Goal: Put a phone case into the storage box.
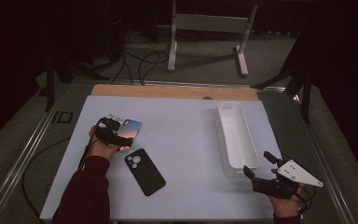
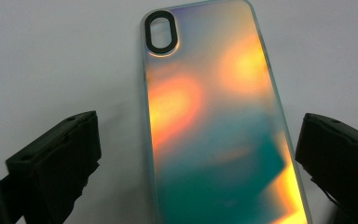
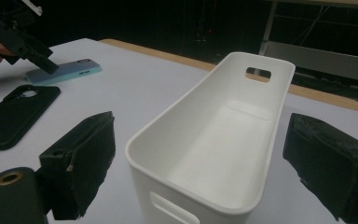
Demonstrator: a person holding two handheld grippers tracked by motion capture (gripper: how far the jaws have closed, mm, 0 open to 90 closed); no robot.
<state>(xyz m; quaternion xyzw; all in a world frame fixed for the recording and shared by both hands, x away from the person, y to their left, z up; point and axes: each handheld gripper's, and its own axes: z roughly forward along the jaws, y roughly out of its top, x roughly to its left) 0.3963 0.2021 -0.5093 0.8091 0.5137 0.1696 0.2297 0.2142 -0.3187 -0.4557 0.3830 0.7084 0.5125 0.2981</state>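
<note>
An iridescent phone case (image 1: 131,131) lies flat on the white table top (image 1: 182,140) at the left, its orange and teal back up (image 2: 219,121). My left gripper (image 1: 113,135) hovers over its near end, open, the jaws standing either side of the case without touching it. A black phone case (image 1: 144,171) lies just in front of it, also seen as the black phone case (image 3: 14,114). A long empty white bin (image 1: 235,135) stands on the right. My right gripper (image 1: 261,170) is open near the bin's near end (image 3: 214,140).
A wooden strip (image 1: 175,91) runs along the table's far edge. A grey metal frame (image 1: 209,35) and cables lie on the floor beyond. The table's middle (image 1: 186,144) is bare white surface between the cases and the bin.
</note>
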